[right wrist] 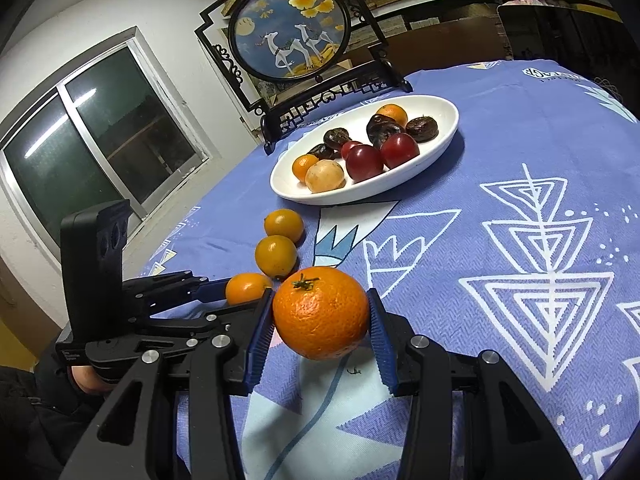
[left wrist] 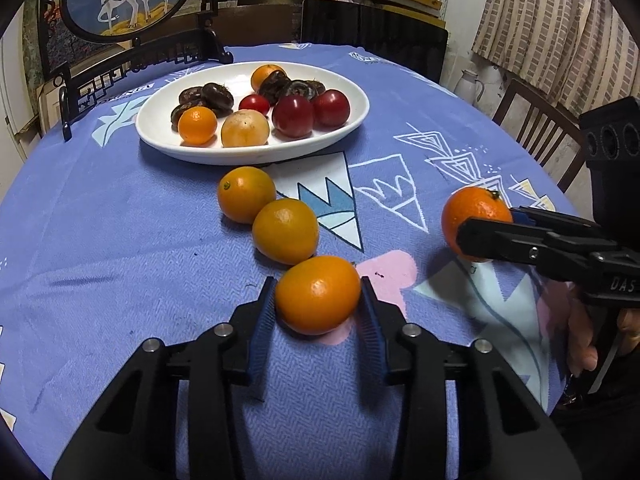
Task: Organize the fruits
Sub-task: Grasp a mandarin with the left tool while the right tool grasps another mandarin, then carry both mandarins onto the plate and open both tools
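My left gripper (left wrist: 318,285) is shut on a small orange (left wrist: 318,294) that rests on the blue cloth, with a blue pad against each side. Two more small oranges (left wrist: 285,231) (left wrist: 246,194) lie in a line beyond it, leading toward the white oval plate (left wrist: 260,157). The plate holds red fruits (left wrist: 292,116), dark brown ones (left wrist: 218,96), small oranges and a yellowish fruit. My right gripper (right wrist: 320,306) is shut on a stemmed mandarin (right wrist: 320,314), to the right of the row. In the right wrist view the left gripper (right wrist: 236,292) holds its orange (right wrist: 246,288) beside it.
A round deer picture in a black stand (left wrist: 128,4) stands behind the plate at the back left. A dark chair back (left wrist: 372,36) and a wooden chair (left wrist: 536,132) border the table's far and right edges. A window (right wrist: 100,140) is on the left wall.
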